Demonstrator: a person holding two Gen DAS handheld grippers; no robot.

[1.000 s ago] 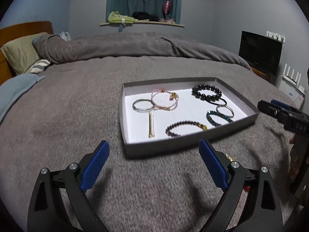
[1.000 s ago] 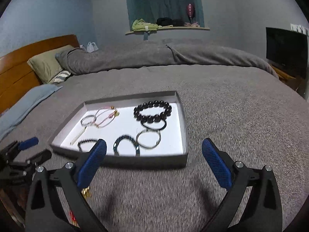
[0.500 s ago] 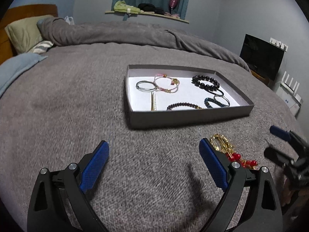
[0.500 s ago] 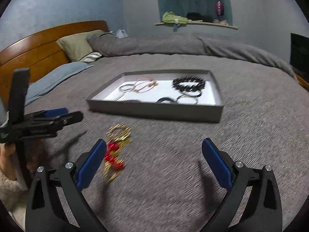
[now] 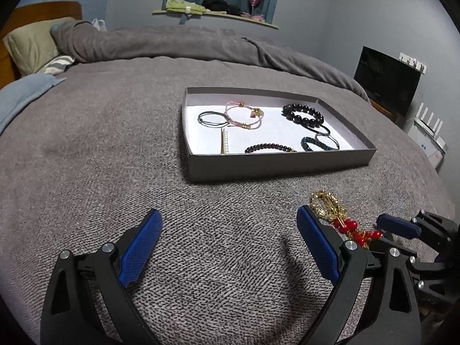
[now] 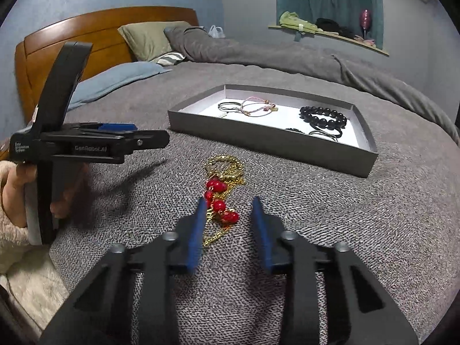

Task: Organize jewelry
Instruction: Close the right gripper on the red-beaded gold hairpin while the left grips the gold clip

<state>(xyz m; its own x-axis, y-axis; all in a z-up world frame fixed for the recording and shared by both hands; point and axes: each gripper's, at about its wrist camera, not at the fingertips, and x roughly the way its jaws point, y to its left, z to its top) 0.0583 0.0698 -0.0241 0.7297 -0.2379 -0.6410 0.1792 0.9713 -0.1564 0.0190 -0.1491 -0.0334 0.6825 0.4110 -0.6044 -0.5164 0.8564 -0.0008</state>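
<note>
A gold chain necklace with red beads [image 6: 222, 189] lies on the grey bedspread in front of a grey tray [image 6: 258, 141]. My right gripper [image 6: 228, 201] is low over it and its jaws are closing. The red beads sit between the blue pads; the left pad touches them and the right pad stands apart. My left gripper [image 5: 228, 211] hovers wide open over bare bedspread, with the necklace [image 5: 339, 215] just right of its right finger. The tray [image 5: 276, 164] holds several bracelets, among them a black bead bracelet [image 5: 303, 113].
A hand [image 6: 11, 184] in a fluffy sleeve holds the left gripper [image 6: 100, 141] at the left of the right wrist view. Pillows [image 6: 149, 38] and a wooden headboard [image 6: 95, 34] are at the back left. A dark screen [image 5: 385, 80] stands at the right.
My right gripper has swung from facing the tray to the necklace, sunk toward it, and its jaws have narrowed from wide apart to around the beads. The left gripper has hardly moved.
</note>
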